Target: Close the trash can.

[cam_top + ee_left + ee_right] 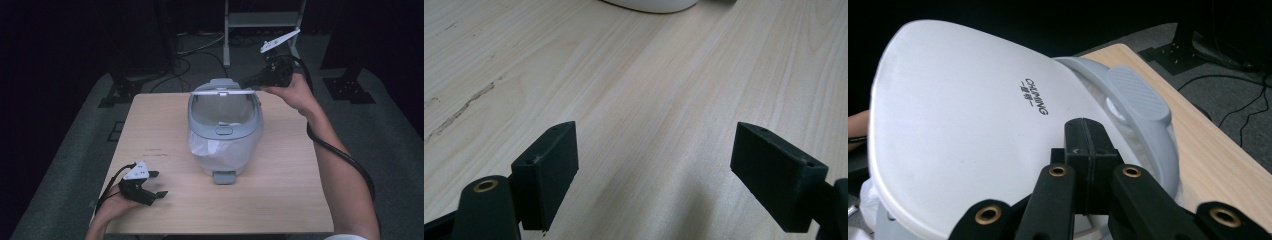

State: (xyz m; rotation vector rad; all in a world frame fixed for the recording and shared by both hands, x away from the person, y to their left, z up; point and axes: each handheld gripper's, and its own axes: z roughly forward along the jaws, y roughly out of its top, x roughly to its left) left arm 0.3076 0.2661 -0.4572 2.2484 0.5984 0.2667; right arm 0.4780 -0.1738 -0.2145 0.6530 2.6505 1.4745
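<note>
A grey pedal bin (252, 125) with a white bag liner (220, 152) stands at the middle of the wooden table (285, 200). Its white lid (222, 92) is tilted up, and the lid's top face (963, 115) carries small black lettering. My right gripper (248, 84) is shut, with nothing between its jaws. Its tip (1088, 137) rests against the raised lid next to the grey hinge piece (1138, 95). My left gripper (156, 184) lies low over the table's front left, open and empty, and bare wood shows between its jaws (654, 165).
The bin's foot pedal (224, 177) points toward the front edge. A faint scratch mark (459, 112) runs across the wood to the left. Behind the table, cables (200, 47) and a white metal stand (260, 20) sit on grey carpet.
</note>
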